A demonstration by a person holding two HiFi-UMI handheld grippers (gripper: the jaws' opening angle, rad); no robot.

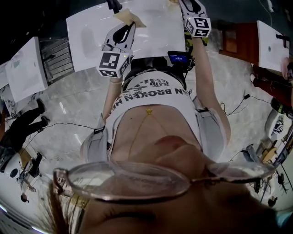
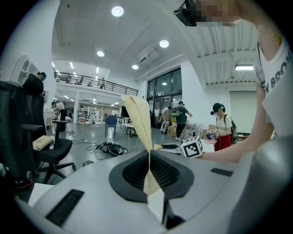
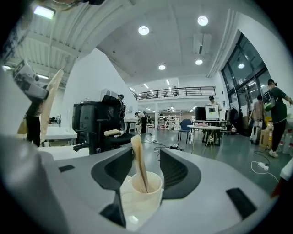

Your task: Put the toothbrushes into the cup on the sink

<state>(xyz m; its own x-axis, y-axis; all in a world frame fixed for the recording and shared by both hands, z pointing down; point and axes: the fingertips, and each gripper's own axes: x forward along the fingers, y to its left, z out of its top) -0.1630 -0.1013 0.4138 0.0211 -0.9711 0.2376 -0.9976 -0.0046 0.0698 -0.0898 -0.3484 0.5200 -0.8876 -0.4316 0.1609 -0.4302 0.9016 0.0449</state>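
A white sink [image 1: 151,32] lies at the top of the head view. My left gripper [image 1: 127,28] hovers over it, shut on a tan toothbrush [image 1: 129,17]. In the left gripper view that toothbrush [image 2: 139,123] stands pinched between the closed jaws of the left gripper [image 2: 150,157], its head up. My right gripper [image 1: 188,7] is at the sink's far right. In the right gripper view it [image 3: 146,153] is open around a white cup [image 3: 146,189]. A second tan toothbrush [image 3: 138,160] leans in that cup, touching neither jaw.
Two more white sinks stand at the left [image 1: 25,68] and right [image 1: 270,43]. A black office chair [image 2: 32,137] and cables [image 2: 107,147] are on the floor. Several people stand in the background, one wearing a headset [image 2: 222,125].
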